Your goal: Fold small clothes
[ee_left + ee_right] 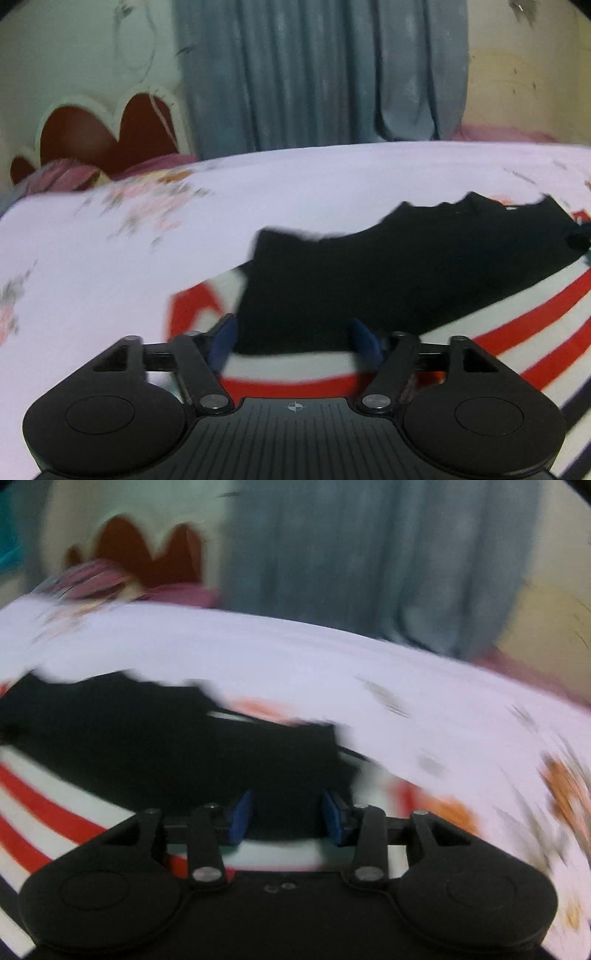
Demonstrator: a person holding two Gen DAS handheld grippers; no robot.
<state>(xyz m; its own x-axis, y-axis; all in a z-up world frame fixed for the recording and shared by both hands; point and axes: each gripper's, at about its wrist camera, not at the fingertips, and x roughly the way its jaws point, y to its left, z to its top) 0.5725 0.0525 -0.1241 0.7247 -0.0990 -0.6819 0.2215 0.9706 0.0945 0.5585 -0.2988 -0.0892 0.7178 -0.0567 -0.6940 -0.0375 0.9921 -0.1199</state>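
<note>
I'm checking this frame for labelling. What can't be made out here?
- Garment type: black top part, striped part cut by left wrist view's lower edge and gripper body.
- Garment's near hem: right wrist view, behind right gripper.
- Bedsheet print: motion-blurred.
- Left gripper contact with cloth: blurred.

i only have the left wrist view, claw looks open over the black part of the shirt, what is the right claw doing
Observer: The right claw is open too, with nothing between its blue pads, facing the black panel of the striped garment.
Operator: what's past the shirt's right end, my view cuts off there
Observer: Floral bedsheet, with orange flower prints near the garment's right edge.
Operator: is your right view sharp
Observer: No, it is heavily motion blurred, more than the left view, where the left claw sits open.
</note>
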